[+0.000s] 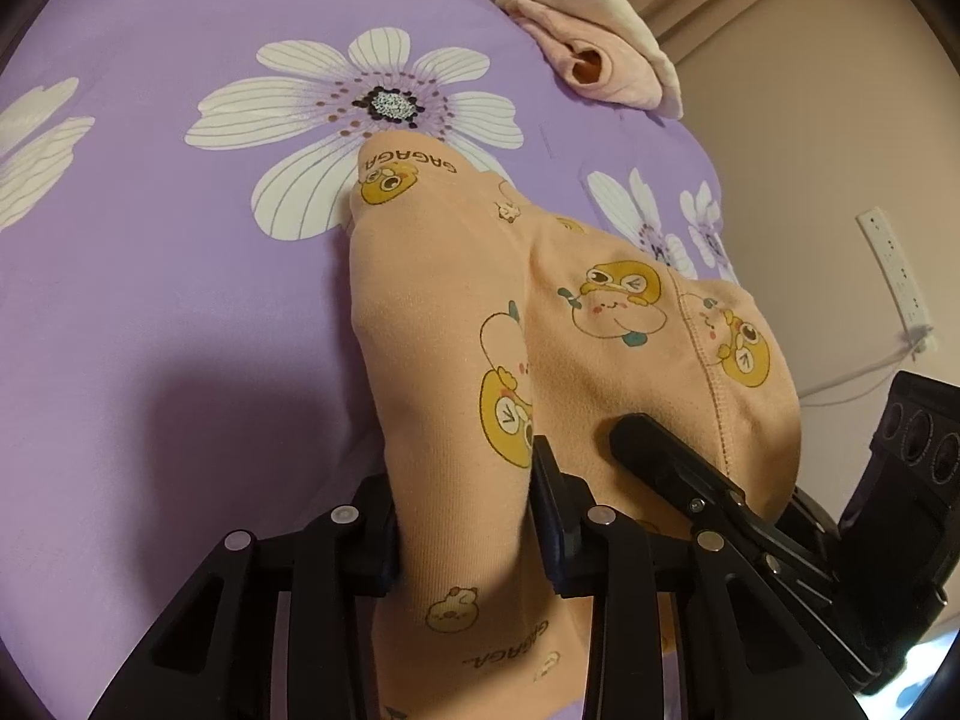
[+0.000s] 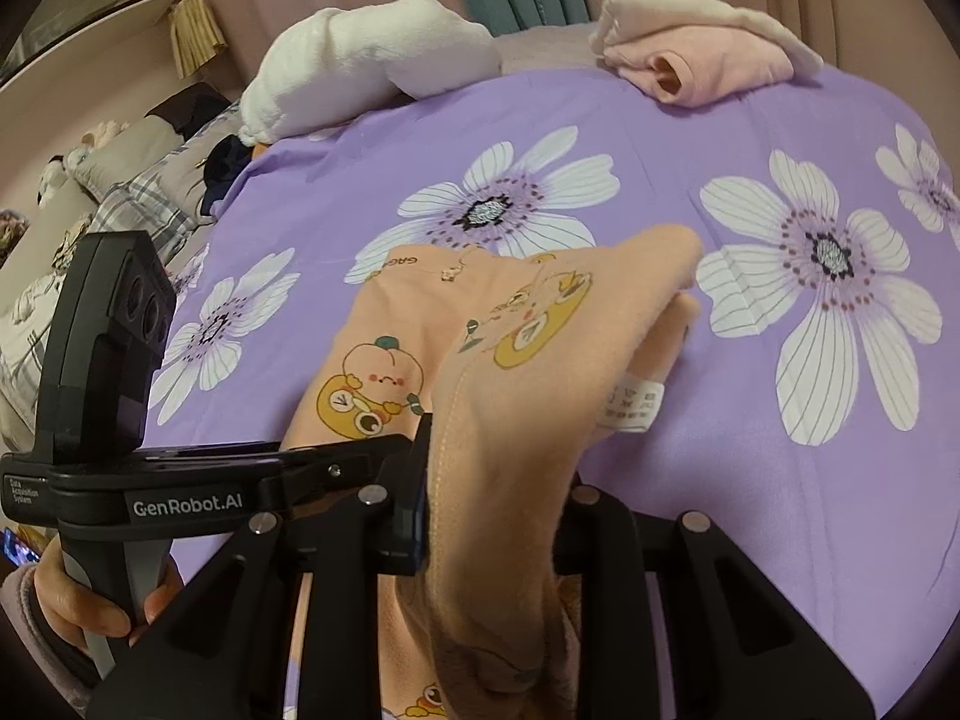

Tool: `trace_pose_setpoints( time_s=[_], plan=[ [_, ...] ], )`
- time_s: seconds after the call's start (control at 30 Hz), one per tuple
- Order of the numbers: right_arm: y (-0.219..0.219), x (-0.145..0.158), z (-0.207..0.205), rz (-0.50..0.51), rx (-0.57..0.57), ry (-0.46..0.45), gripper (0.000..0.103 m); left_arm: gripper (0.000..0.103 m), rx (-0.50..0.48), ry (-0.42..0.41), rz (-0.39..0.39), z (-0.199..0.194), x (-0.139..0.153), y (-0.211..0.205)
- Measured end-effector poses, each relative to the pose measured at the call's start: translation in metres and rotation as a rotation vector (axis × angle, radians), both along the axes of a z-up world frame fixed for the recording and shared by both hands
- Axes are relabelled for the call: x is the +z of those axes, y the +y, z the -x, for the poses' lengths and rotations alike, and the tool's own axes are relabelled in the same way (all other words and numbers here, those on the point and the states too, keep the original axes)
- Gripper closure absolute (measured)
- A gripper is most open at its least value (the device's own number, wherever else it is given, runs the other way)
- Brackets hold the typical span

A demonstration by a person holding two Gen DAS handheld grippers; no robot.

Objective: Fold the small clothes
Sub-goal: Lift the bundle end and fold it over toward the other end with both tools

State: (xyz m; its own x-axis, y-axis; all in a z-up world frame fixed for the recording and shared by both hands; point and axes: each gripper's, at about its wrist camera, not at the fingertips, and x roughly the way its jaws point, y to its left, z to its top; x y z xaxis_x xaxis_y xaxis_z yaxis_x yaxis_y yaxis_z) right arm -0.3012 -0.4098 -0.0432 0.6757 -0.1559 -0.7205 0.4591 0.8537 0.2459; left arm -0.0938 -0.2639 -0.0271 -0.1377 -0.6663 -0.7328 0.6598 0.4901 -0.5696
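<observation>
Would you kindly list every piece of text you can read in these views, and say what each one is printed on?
"GAGAGA": printed on the peach garment, upside down, and again near the left tool.
"GenRobot.AI": on the left tool's body, seen in the right wrist view.
"Data Acquisition System": small print beside it.
White care tag: too small to read.

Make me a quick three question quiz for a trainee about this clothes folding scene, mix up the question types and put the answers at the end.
1. True or false: both the left gripper and the right gripper are closed on the peach cotton garment with cartoon prints.
2. Multiple choice: the purple bedsheet is printed with A) stripes B) white flowers C) stars.
3. Fill in: a folded pale ____ garment lies at the far edge of the bed.

Key: 1 true; 2 B; 3 pink.
</observation>
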Motion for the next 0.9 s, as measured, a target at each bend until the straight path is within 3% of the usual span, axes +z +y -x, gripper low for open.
trace_pose_setpoints(
  time_s=[0.9],
  plan=[
    [0.098,0.035,0.016,0.078,0.102,-0.009,0.078,0.070,0.069,-0.066,0.056,0.025,0.043,0.100]
  ],
)
